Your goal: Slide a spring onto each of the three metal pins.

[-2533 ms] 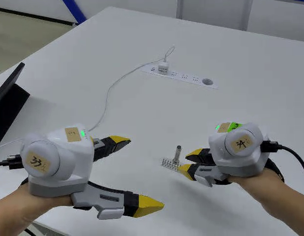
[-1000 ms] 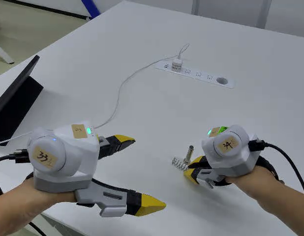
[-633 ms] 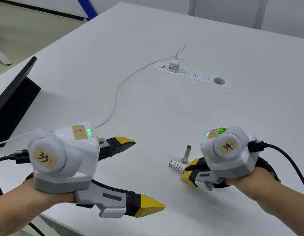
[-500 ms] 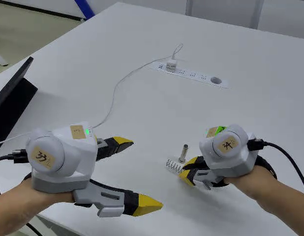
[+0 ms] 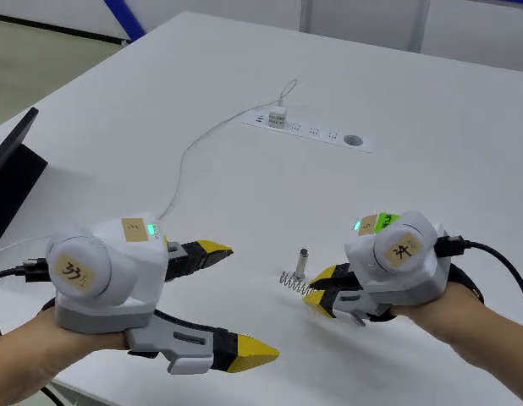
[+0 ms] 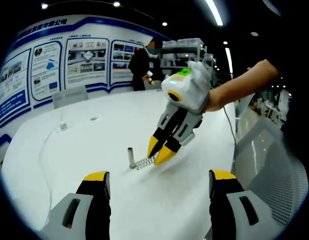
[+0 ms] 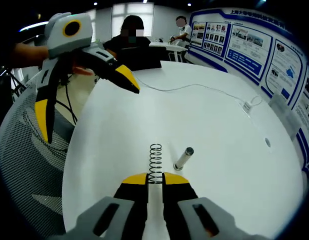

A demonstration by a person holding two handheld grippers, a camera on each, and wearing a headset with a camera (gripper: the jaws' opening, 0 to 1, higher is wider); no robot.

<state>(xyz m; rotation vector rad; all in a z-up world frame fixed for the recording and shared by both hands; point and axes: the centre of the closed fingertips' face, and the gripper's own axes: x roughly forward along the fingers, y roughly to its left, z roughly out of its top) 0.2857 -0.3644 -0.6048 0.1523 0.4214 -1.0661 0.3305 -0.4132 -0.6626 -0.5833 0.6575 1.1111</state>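
Gripping the spring (image 7: 155,162) end-on, right claw (image 7: 155,180) points it straight ahead — left claw (image 6: 159,177) gapes.

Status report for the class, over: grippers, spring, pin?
Right gripper shut on spring. Left gripper open, held off. Spring beside pin, not threaded. Nothing between them.

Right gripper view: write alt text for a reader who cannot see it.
The right tool is shut on one end of a spring, which lies on a white table beside a metal pin. The left tool hovers open at upper left.
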